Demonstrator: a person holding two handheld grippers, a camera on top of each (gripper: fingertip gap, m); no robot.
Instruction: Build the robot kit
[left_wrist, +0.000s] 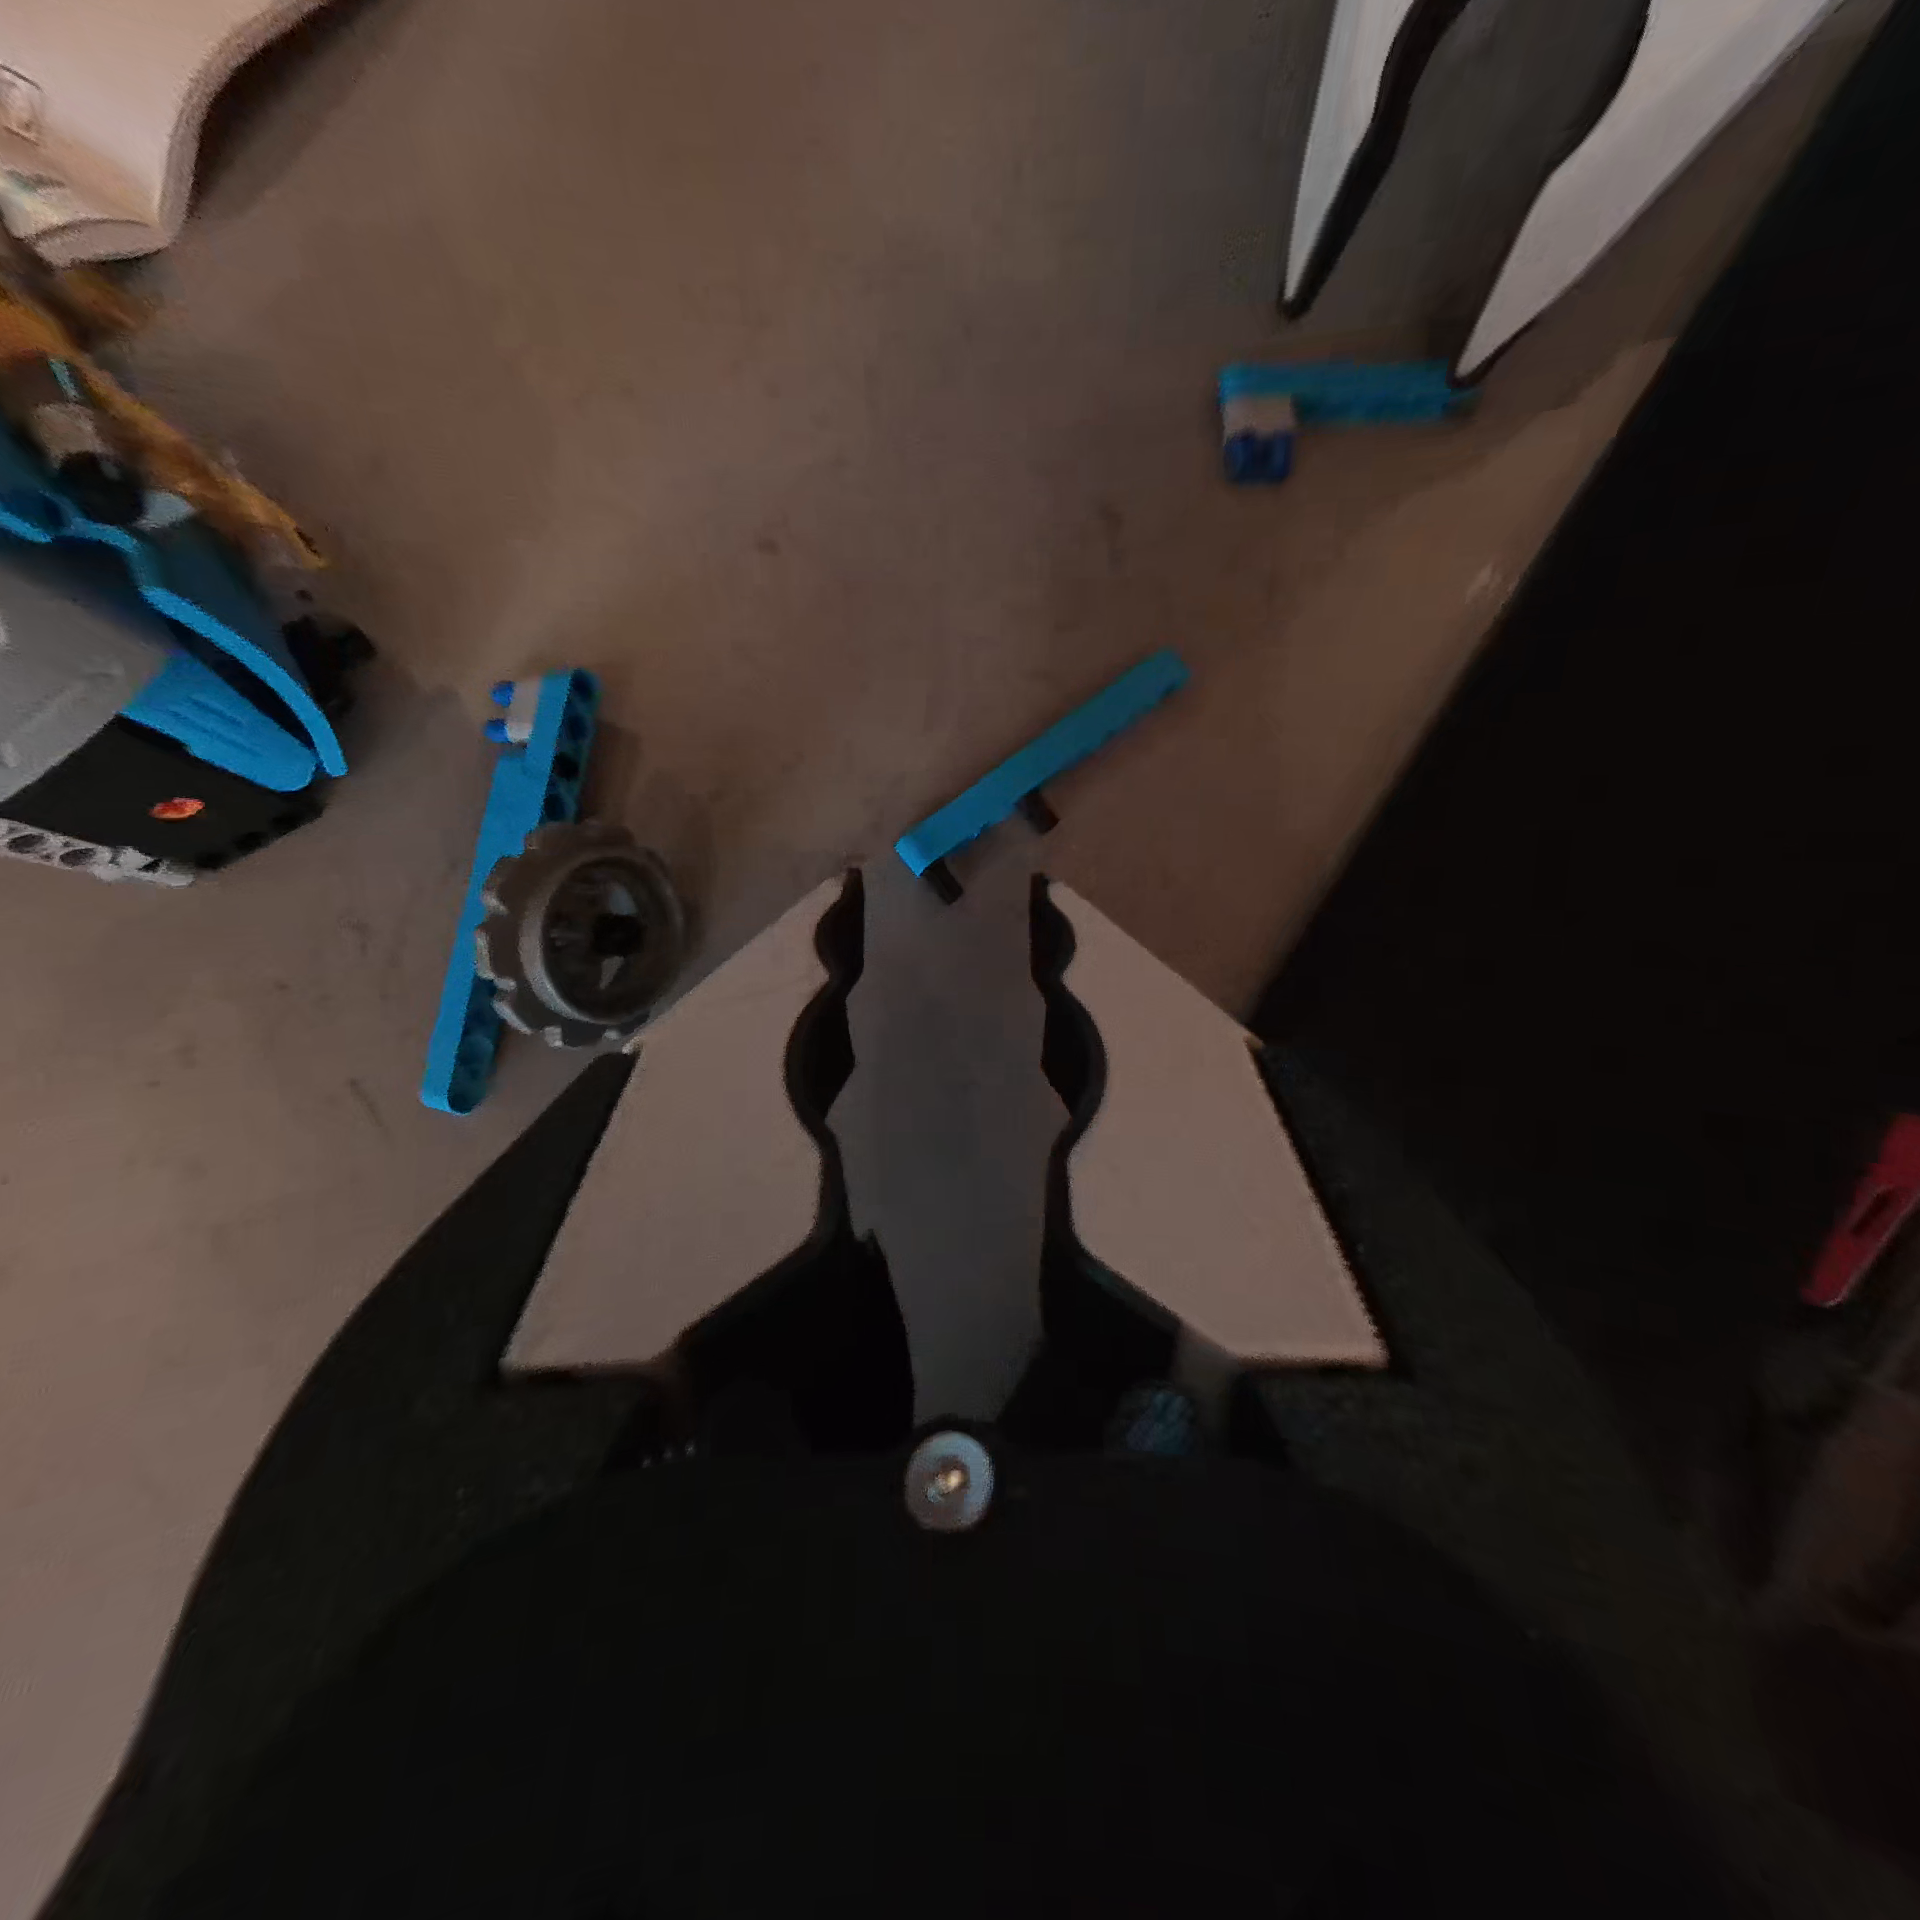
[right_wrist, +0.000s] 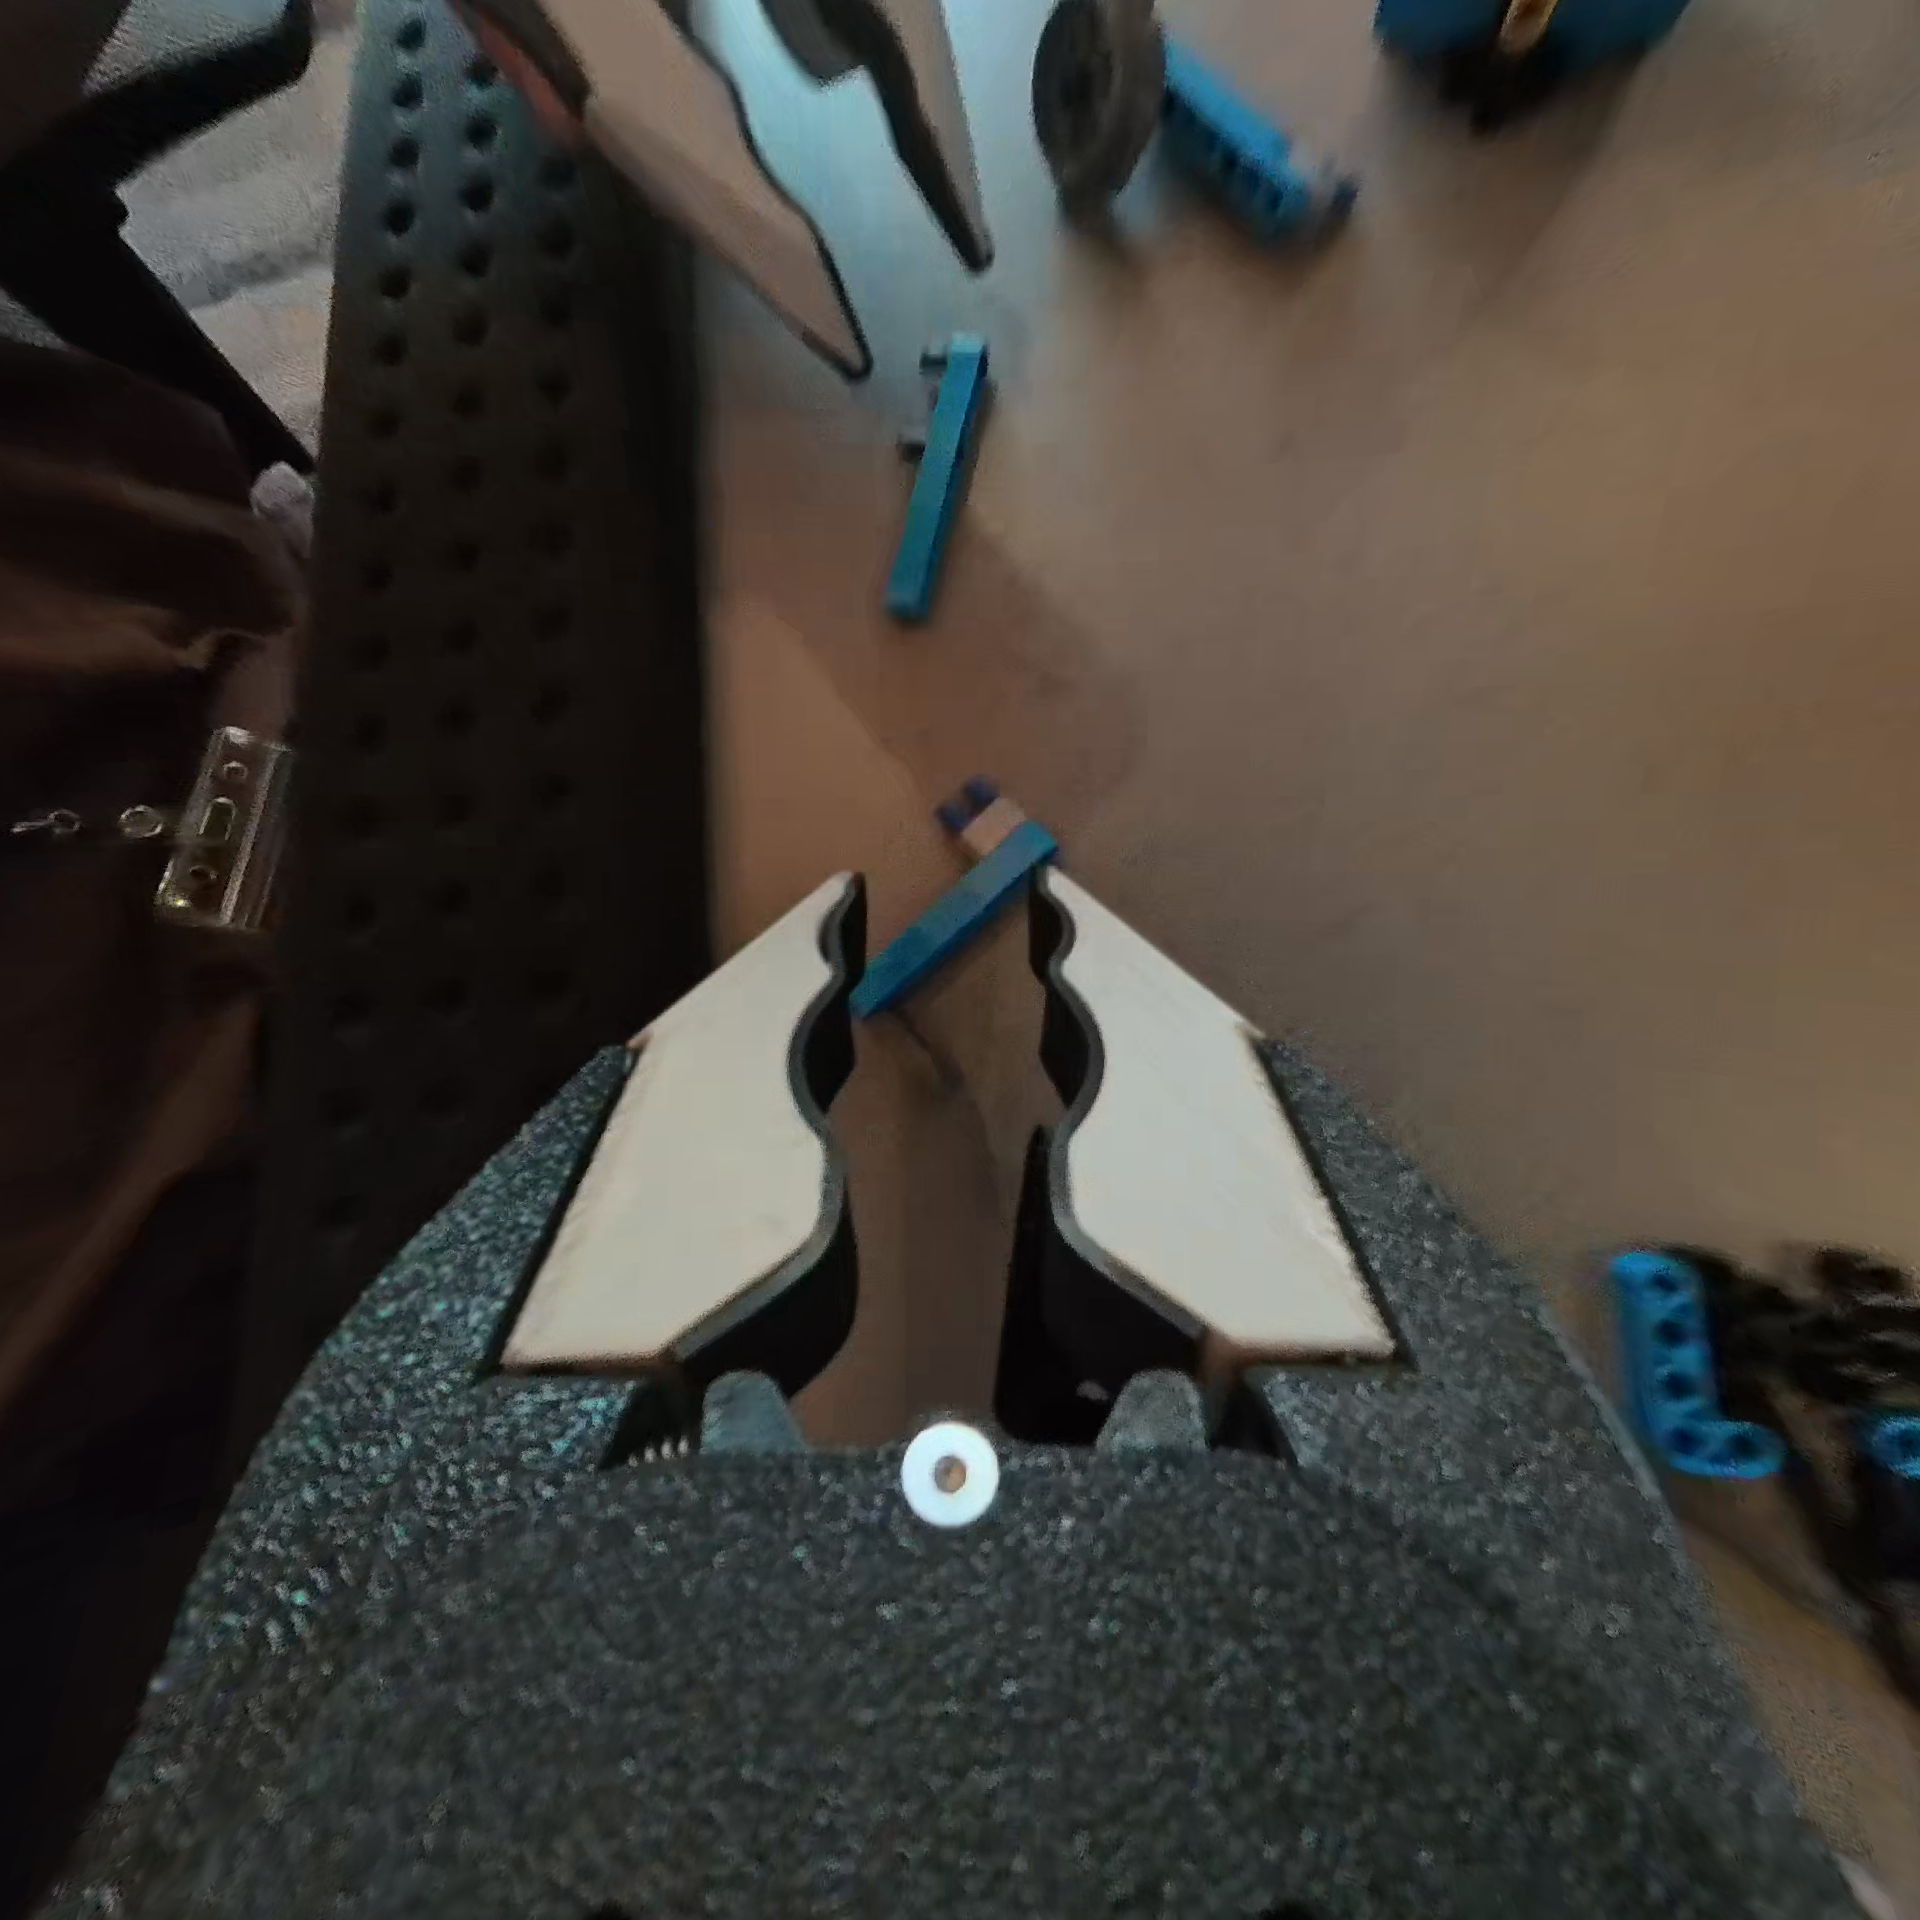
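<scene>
The left gripper (left_wrist: 945, 883) has its jaws apart and empty, with a flat blue bar (left_wrist: 1042, 762) lying on the brown table (left_wrist: 831, 416) just past the fingertips, two black pins sticking out of its near side. To the left of the left finger (left_wrist: 717, 1122) lies a long blue beam (left_wrist: 514, 883) with a grey wheel (left_wrist: 584, 933) mounted on it, the wheel almost touching that finger's outer edge. Farther left sits a blue, grey and black model (left_wrist: 156, 707), partly out of view. The right gripper (right_wrist: 945, 883) is also spread, and a short blue beam (right_wrist: 951, 925) slants across the gap between its tips, touching or nearly touching both inner faces; whether it is actually clamped I cannot tell. That beam carries a tan block and dark blue pins at its far end. Along the table's left edge in the right wrist view runs a black perforated panel (right_wrist: 457, 623), and a blue angled piece (right_wrist: 1683, 1382) lies at lower right, blurred.
</scene>
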